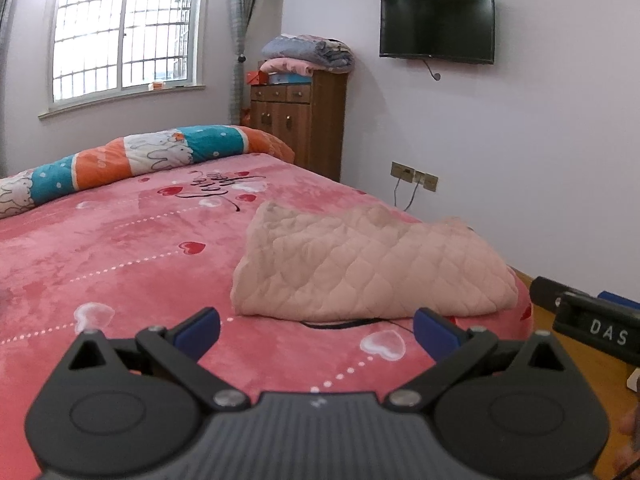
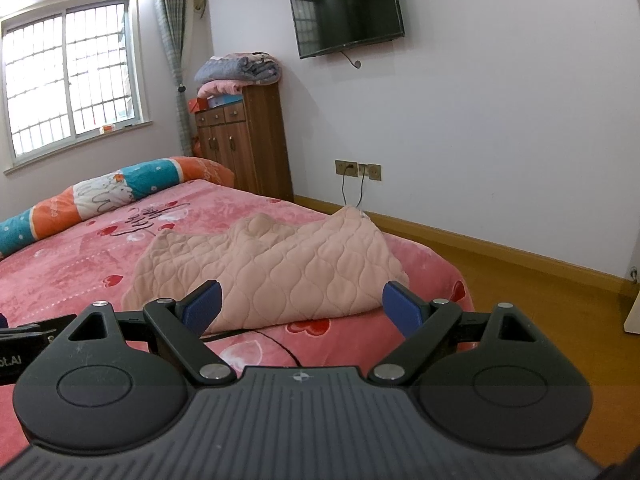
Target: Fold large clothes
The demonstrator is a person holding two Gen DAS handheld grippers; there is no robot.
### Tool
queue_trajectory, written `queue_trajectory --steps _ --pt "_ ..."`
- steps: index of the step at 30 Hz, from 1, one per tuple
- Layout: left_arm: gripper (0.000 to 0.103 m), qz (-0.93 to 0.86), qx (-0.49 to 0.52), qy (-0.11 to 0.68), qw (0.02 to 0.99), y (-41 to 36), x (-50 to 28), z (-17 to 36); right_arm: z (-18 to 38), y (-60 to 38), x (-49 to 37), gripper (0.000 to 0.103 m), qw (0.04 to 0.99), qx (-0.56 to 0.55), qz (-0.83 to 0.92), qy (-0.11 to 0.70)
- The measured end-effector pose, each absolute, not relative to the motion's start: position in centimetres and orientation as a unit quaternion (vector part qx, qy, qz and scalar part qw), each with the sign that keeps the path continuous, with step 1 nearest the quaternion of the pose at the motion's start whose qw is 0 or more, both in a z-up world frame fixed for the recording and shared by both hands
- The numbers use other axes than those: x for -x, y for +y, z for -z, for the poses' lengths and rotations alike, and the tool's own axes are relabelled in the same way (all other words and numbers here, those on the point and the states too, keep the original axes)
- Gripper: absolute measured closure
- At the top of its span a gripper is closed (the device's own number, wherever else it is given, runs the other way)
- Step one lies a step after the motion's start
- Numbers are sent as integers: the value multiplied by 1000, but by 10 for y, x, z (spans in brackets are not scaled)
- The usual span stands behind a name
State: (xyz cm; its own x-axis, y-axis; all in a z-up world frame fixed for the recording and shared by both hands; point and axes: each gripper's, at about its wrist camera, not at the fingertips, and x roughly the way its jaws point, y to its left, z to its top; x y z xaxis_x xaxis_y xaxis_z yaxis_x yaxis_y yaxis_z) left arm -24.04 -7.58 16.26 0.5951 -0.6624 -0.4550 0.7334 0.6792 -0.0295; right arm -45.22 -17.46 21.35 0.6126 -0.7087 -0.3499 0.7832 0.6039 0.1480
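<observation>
A pale pink quilted garment (image 1: 372, 264) lies folded in a thick bundle on the pink bed (image 1: 120, 248), near the bed's right corner. It also shows in the right wrist view (image 2: 272, 268). My left gripper (image 1: 316, 330) is open and empty, just in front of the bundle's near edge. My right gripper (image 2: 300, 308) is open and empty, just short of the bundle's near edge, above the bed (image 2: 60, 280). The right gripper's body (image 1: 596, 328) shows at the right edge of the left wrist view.
A rolled colourful quilt (image 1: 132, 160) lies along the bed's far side. A thin black cable (image 1: 340, 324) lies on the bed under the bundle's near edge. A wooden cabinet (image 1: 304, 124) with stacked blankets stands in the corner. Wooden floor (image 2: 540, 300) lies right of the bed.
</observation>
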Motion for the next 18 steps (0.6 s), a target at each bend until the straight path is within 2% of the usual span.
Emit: queue_trajectory --steps 18 --pt "1 394 -84 230 886 -83 230 -147 -211 -176 447 0 885 -138 423 137"
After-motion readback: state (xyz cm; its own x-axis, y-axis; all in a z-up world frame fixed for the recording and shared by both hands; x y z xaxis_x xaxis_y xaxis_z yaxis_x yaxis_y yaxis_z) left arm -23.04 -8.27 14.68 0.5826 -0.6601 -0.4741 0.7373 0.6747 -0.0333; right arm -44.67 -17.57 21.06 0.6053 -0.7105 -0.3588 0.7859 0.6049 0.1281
